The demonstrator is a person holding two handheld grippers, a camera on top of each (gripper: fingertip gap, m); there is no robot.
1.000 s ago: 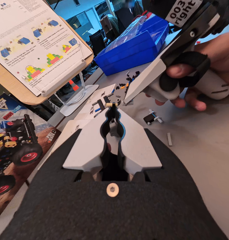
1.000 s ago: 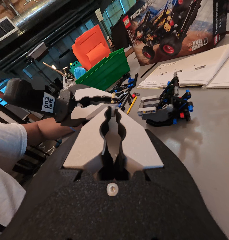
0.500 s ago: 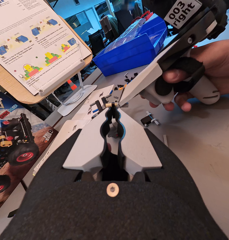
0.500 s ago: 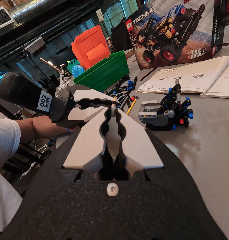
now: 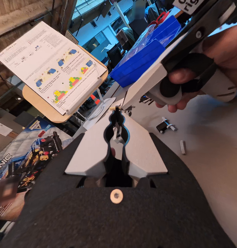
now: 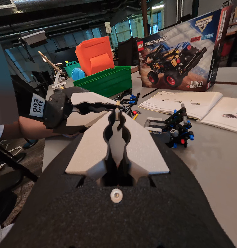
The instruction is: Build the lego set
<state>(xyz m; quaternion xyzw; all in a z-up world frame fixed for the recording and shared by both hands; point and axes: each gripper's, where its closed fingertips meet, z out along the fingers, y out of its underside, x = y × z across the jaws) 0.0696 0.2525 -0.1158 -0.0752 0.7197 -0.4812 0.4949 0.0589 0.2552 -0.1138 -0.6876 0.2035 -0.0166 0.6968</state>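
Grey surface (image 6: 209,174) strewn with loose parts; left gripper (image 6: 118,106) closed on tan pin (image 6: 118,104), right gripper (image 6: 116,115) pinching grey connector (image 6: 116,115) at fingertips; step: joining them mid-air, next needs axial alignment; partial chassis (image 6: 173,128) nearby.

bin (image 6: 105,83) left of box (image 6: 175,53) — booklet (image 6: 182,102) before

Tan pin (image 5: 114,108) clamped in left claw (image 5: 116,110) (tip); half-built chassis (image 6: 173,128) on table.
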